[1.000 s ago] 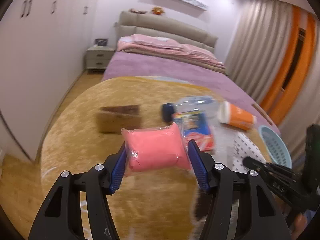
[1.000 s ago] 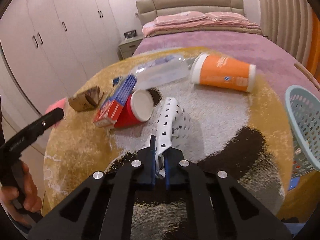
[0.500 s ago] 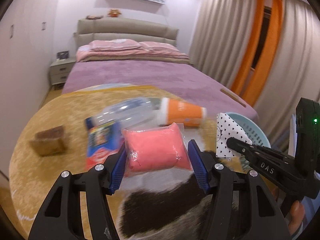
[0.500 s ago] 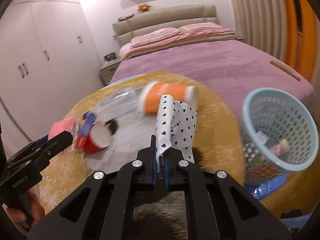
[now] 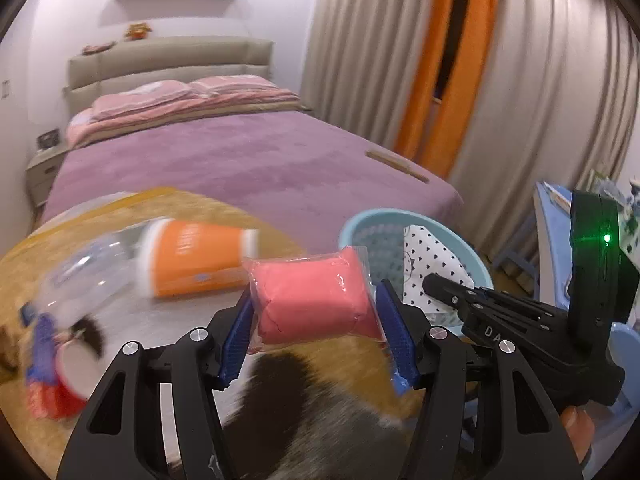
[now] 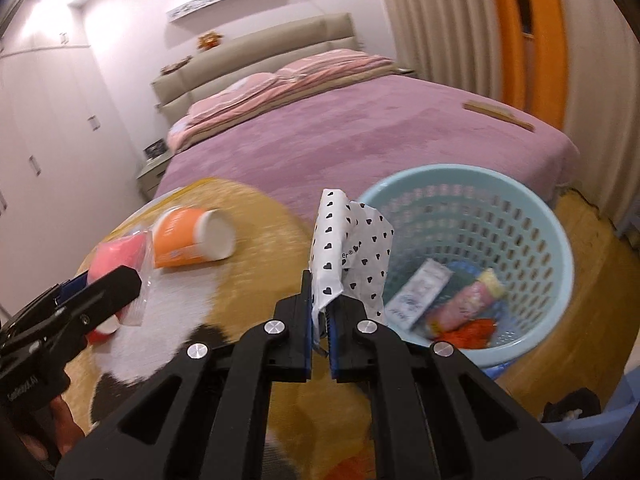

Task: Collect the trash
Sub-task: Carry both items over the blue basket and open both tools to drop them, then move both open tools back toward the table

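My left gripper point(image 5: 316, 332) is shut on a pink packet point(image 5: 312, 296) in clear wrap, held above the round yellow rug. My right gripper point(image 6: 320, 320) is shut on a white wrapper with black hearts point(image 6: 348, 248), held at the left rim of the light-blue basket point(image 6: 552, 232). The basket holds several wrappers. In the left wrist view the basket point(image 5: 476, 256) is just right of the packet, with the heart wrapper point(image 5: 432, 264) over it. The left gripper and pink packet point(image 6: 116, 256) also show in the right wrist view.
An orange cup point(image 5: 192, 256) lies on its side on the rug point(image 6: 260, 232), next to a clear plastic bottle point(image 5: 88, 276), a red cup point(image 5: 64, 380) and a blue box. The purple bed point(image 6: 360, 136) stands behind. Curtains hang at the right.
Both grippers have swung right with their loads. The right gripper with the heart wrapper now reaches the basket rim; the pink packet has come close to the basket.
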A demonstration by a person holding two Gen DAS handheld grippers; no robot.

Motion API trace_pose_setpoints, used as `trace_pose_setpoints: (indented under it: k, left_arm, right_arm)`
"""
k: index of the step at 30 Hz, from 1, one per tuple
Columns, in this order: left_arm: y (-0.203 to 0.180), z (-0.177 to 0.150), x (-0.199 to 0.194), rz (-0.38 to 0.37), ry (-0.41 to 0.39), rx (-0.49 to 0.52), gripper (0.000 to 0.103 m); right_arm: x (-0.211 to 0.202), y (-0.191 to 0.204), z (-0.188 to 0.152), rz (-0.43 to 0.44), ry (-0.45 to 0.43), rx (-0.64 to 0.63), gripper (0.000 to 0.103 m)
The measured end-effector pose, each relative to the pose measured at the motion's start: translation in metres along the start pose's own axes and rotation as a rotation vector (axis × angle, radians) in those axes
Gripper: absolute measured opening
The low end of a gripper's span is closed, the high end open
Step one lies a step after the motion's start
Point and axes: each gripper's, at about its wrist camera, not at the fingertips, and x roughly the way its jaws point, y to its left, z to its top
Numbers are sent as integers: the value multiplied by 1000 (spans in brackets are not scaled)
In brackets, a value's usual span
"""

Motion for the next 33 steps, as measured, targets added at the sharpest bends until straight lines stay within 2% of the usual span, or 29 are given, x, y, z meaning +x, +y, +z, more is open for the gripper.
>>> trace_pose_setpoints:
  k: [4,9,16,20,22,23,24,25,26,29,33]
  left_arm:
    - [-24,4,30,-43,33,36,57]
    - [-46,5,69,-57,91,102,57]
    - [-67,13,113,-100,158,99,57]
    - [-75,18,130,-116,190,91,60]
    - [-72,19,134,-128,203,65,72]
    - [-71,20,135,-129,201,54,75]
    - [-69,20,135,-129,198,45,78]
    - [-67,19,134,-129,196,38,80]
    - [-65,18,133,-132,196,30,80]
    - [-58,14,123,-127,191,14,80]
    - [-54,7,95,-56,128,59,80]
  right_arm:
    - [9,-34,5,-35,14,57,4]
    - [26,-74,7,-68,61,111,4]
    - [38,-108,10,-105,102,161,4]
    - [45,-123,12,-85,138,197,5]
    - [48,-130,11,-80,153,215,15]
    - [47,-133,11,-77,153,223,20]
    - [45,-136,10,-73,148,232,36]
    - [44,-139,11,-75,142,238,57]
    - [40,-141,11,-84,125,244,61]
    - [33,-139,12,-81,109,238,61]
    - [24,-133,16,-59,90,233,61]
